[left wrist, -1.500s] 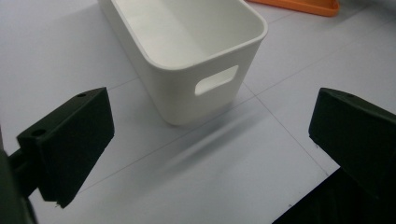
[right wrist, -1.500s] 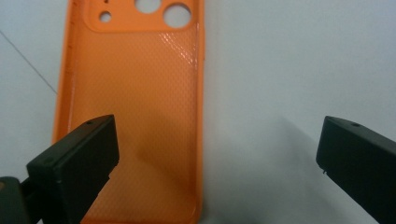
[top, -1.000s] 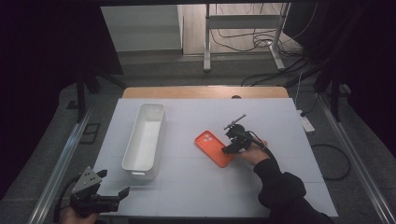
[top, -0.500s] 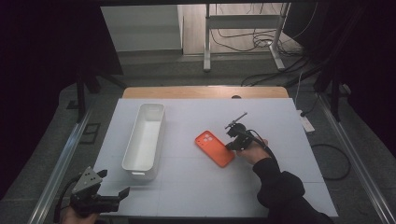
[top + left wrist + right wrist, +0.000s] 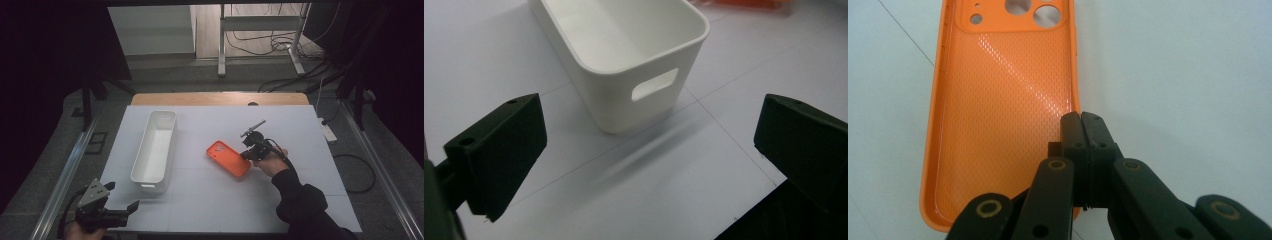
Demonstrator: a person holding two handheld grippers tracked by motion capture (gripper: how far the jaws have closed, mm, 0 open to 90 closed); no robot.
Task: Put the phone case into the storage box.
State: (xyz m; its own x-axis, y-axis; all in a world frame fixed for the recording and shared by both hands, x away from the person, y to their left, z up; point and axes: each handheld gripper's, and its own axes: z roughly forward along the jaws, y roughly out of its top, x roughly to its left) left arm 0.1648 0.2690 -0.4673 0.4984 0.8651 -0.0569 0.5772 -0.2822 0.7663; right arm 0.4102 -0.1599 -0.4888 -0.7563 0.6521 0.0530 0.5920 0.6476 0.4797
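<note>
Right tongs (image 5: 1081, 120) just closed, pinched on right edge of orange phone case (image 5: 1003, 115); case lies flat on white surface (image 5: 300, 200), right of white bin (image 5: 155, 150). Left tongs (image 5: 649, 145) apart, empty, near bin's end.

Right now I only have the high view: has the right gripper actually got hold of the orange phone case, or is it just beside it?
Observer: It has hold. The right gripper is shut, its jaws pinching one long side wall of the orange phone case.
Operator: Which way up is the case?
Observer: Open side up; the textured inside shows, with the camera cutouts at the end away from the gripper.
Operator: And the left gripper?
Observer: The left gripper is open with nothing between its jaws, aimed at the end of the white bin that has a handle slot.
</note>
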